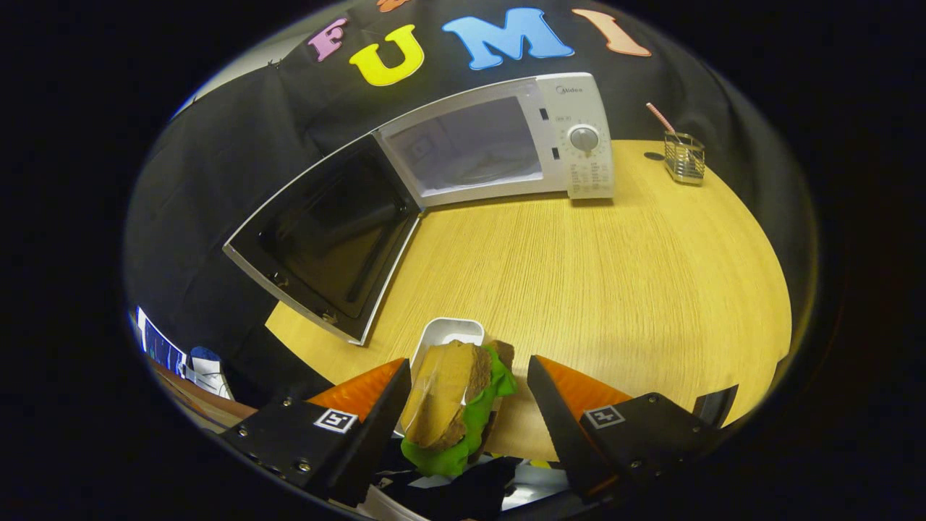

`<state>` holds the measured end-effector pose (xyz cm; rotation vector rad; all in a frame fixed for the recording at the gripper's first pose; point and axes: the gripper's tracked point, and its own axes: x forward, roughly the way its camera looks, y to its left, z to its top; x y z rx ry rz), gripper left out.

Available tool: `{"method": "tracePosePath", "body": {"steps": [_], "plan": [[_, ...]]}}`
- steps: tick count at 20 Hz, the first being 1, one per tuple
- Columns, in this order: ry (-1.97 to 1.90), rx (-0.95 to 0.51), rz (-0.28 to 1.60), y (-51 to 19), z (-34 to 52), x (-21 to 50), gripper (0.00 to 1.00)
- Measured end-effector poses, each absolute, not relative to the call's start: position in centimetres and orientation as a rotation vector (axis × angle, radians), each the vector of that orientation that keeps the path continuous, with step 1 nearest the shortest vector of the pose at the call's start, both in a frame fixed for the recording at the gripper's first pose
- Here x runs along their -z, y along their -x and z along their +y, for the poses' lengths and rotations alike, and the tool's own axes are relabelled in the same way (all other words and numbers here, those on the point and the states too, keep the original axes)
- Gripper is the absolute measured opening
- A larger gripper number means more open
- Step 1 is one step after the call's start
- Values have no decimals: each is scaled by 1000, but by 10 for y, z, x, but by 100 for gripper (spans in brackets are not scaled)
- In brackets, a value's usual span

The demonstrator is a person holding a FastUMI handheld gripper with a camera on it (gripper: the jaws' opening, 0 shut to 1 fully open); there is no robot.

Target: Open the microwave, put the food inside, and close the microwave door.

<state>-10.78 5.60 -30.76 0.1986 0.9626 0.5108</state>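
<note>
A sandwich (445,394) of brown bread with green lettuce stands on edge between my fingers, over a small white dish (452,329) on the wooden table (593,282). My gripper (469,360) is open around it: the left finger touches the bread, and a gap shows between the lettuce and the right finger. Well beyond the fingers stands the white microwave (582,137), with its door (325,239) swung wide to the left. Its pale cavity (470,148) shows a turntable inside.
A wire holder (684,158) with a pink straw stands on the table to the right of the microwave. The open door reaches out over the table's left edge. Bare tabletop lies between the dish and the microwave.
</note>
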Motion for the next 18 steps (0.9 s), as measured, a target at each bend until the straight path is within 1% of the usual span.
{"method": "tracePosePath", "body": {"steps": [2, 5, 6, 7, 8, 9, 10, 11, 12, 18], "plan": [[-226, -497, 1002, 112, 58, 314, 96], [-279, -467, 1028, 111, 61, 316, 60], [-287, -459, 1034, 111, 59, 313, 57], [-308, -447, 1036, 108, 63, 318, 47], [-320, -441, 1042, 109, 62, 314, 46], [-342, -432, 1051, 107, 61, 313, 33], [-344, -415, 1061, 109, 62, 313, 33], [-364, -391, 1055, 106, 58, 307, 27], [-368, -397, 1067, 107, 64, 307, 22], [-467, -376, 1046, 101, 66, 276, 22]]}}
